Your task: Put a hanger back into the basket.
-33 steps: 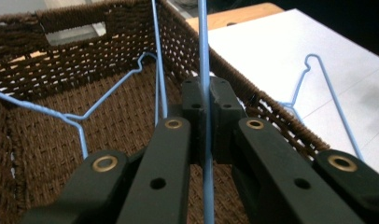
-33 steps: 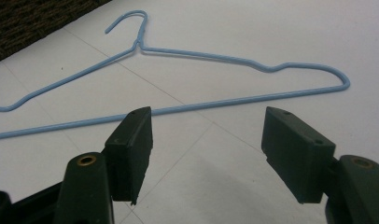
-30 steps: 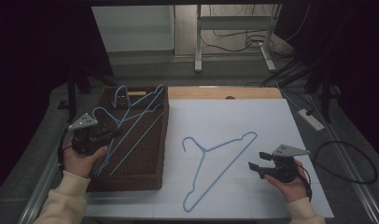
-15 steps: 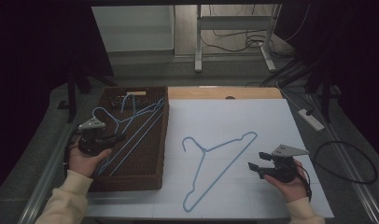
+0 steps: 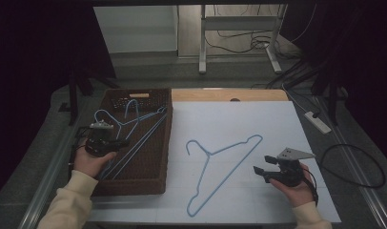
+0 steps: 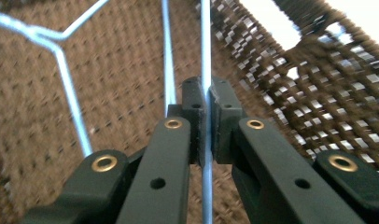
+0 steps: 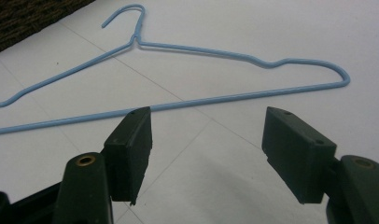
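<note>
Where the bench (image 5: 277,119) carries its white sheet, one blue wire hanger (image 5: 220,164) lies flat and alone, hook toward the basket, long bar running down toward the person's side. Item two: brown woven basket (image 5: 153,179), rectangular, set at the left edge of the sheet, its near rim just beside the sheet's border. Item three: several blue wire hangers (image 5: 134,117) inside the basket, overlapping, hooks toward the far end, wires crossing so their exact number cannot be told. Left hand-held gripper (image 6: 205,100), over the near left part of the basket in the high view, jaws pressed together on a single blue hanger wire (image 6: 206,42), which runs straight up between the pads; a second wire passes just beside the left jaw, untouched, and the basket's weave shows behind. Right hand-held gripper (image 7: 207,123), held low over the sheet near the right end of the lone hanger, jaws spread wide, nothing between them; the hanger's long bar lies just beyond the fingertips, apart from both. Sleeves: pale, one at each lower corner of the high view. Cable: dark loop on the floor to the right of the bench.
</note>
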The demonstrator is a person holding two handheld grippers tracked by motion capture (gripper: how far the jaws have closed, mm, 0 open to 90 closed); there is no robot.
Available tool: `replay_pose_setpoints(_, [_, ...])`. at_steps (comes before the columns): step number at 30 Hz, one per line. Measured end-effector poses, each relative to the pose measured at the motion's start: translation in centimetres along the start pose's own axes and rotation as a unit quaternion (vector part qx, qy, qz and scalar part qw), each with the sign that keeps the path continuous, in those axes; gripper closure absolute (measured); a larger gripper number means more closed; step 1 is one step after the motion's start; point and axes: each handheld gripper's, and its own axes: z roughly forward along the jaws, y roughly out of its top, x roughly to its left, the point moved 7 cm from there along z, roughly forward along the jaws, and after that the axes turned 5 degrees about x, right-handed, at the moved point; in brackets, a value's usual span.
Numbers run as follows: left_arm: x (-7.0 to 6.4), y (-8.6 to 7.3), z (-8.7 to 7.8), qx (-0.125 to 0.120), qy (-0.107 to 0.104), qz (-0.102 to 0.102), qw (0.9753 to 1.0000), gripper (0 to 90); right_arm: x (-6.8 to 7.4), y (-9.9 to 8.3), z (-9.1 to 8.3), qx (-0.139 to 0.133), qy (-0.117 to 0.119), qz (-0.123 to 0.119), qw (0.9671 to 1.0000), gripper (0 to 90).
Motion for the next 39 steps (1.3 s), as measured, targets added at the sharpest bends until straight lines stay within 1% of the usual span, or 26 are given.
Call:
replay_pose_setpoints(2, [0.3,-0.1,0.1,0.009,0.008,-0.010,0.9999,86.2,0.0,0.0,0.0,0.000,0.000,0.000,1.0000,34.3])
replay_pose_setpoints(4, [0.8,-0.3,0.2,0.020,0.024,-0.016,0.9994,86.1,0.0,0.0,0.1,0.001,0.000,0.000,1.0000,34.3])
replay_pose_setpoints(7, [1.5,-0.5,0.4,0.033,0.036,-0.030,0.9984,86.0,0.0,0.0,0.1,0.003,0.000,0.000,1.0000,34.3])
replay_pose_setpoints(11, [2.3,-0.9,0.8,0.055,0.051,-0.044,0.9962,85.8,0.0,-0.1,0.1,0.005,-0.001,-0.002,1.0000,34.2])
replay_pose_setpoints(13, [2.7,-1.0,1.0,0.063,0.065,-0.047,0.9948,85.3,0.0,-0.1,0.2,0.006,-0.001,-0.001,1.0000,34.1])
replay_pose_setpoints(14, [2.8,-1.0,1.1,0.063,0.070,-0.048,0.9944,83.1,0.0,-0.1,0.2,0.006,-0.001,-0.001,1.0000,34.1])
replay_pose_setpoints(15, [3.0,-0.9,1.1,0.062,0.081,-0.049,0.9936,77.5,0.0,-0.1,0.2,0.007,-0.001,-0.001,1.0000,34.0])
replay_pose_setpoints(16, [3.2,-0.9,1.0,0.059,0.094,-0.046,0.9927,70.6,0.0,-0.1,0.2,0.007,0.000,-0.001,1.0000,34.0])
replay_pose_setpoints(17, [3.2,-0.8,0.9,0.053,0.104,-0.040,0.9923,68.8,0.0,-0.1,0.2,0.007,0.000,-0.001,1.0000,34.0])
replay_pose_setpoints(18, [3.1,-0.7,0.8,0.045,0.101,-0.039,0.9931,68.6,0.0,-0.1,0.2,0.006,0.000,-0.001,1.0000,34.0])
replay_pose_setpoints(19, [3.1,-0.7,0.8,0.045,0.101,-0.039,0.9931,66.5,0.0,-0.1,0.1,0.006,0.000,-0.002,1.0000,33.9])
replay_pose_setpoints(20, [2.8,-0.4,0.3,0.024,0.106,-0.027,0.9938,61.3,0.0,-0.1,0.2,0.005,0.001,-0.001,1.0000,33.9])
replay_pose_setpoints(21, [2.7,-0.2,0.1,0.013,0.108,-0.021,0.9938,58.5,0.0,-0.1,0.2,0.005,0.001,-0.001,1.0000,33.9])
replay_pose_setpoints(23, [2.2,0.1,-0.5,-0.013,0.105,-0.013,0.9943,52.7,0.0,-0.1,0.2,0.006,0.001,-0.001,1.0000,33.9])
replay_pose_setpoints(24, [2.2,0.1,-0.5,-0.013,0.105,-0.013,0.9943,50.3,0.0,-0.1,0.2,0.006,0.001,-0.001,1.0000,33.9])
replay_pose_setpoints(25, [1.5,0.4,-1.1,-0.037,0.094,-0.004,0.9949,50.3,0.0,-0.1,0.2,0.006,0.001,0.000,1.0000,33.9])
replay_pose_setpoints(26, [1.2,0.5,-1.4,-0.046,0.088,0.000,0.9950,47.0,0.0,-0.1,0.2,0.006,0.001,-0.001,1.0000,33.9])
replay_pose_setpoints(28, [0.4,0.7,-2.2,-0.071,0.071,0.005,0.9949,44.3,0.0,-0.1,0.2,0.007,0.001,-0.001,1.0000,33.8])
replay_pose_setpoints(29, [-0.2,0.8,-2.8,-0.085,0.060,0.012,0.9945,43.2,0.0,-0.1,0.2,0.008,0.001,-0.001,1.0000,33.8])
replay_pose_setpoints(30, [-0.6,0.8,-3.1,-0.092,0.055,0.016,0.9941,41.8,0.0,-0.1,0.2,0.008,0.001,-0.001,1.0000,33.8])
replay_pose_setpoints(31, [-1.2,0.8,-3.6,-0.103,0.050,0.022,0.9931,41.2,0.0,-0.1,0.2,0.008,0.001,-0.001,1.0000,33.8])
replay_pose_setpoints(33, [-2.2,0.9,-4.3,-0.117,0.036,0.034,0.9919,40.0,0.0,-0.1,0.2,0.008,0.002,-0.002,1.0000,33.8])
replay_pose_setpoints(36, [-3.6,0.8,-4.8,-0.133,0.014,0.044,0.9901,38.2,0.0,-0.2,0.2,0.009,0.002,-0.002,1.0000,33.8])
replay_pose_setpoints(37, [-4.3,0.7,-4.9,-0.140,0.001,0.048,0.9890,38.1,0.0,-0.1,0.2,0.008,0.003,-0.002,1.0000,33.8])
replay_pose_setpoints(38, [-4.3,0.7,-4.9,-0.140,0.001,0.048,0.9890,37.9,0.0,-0.1,0.2,0.008,0.003,-0.002,1.0000,33.8])
replay_pose_setpoints(39, [-4.8,0.6,-5.0,-0.143,-0.004,0.052,0.9883,37.9,0.0,-0.1,0.2,0.008,0.003,-0.002,1.0000,33.8])
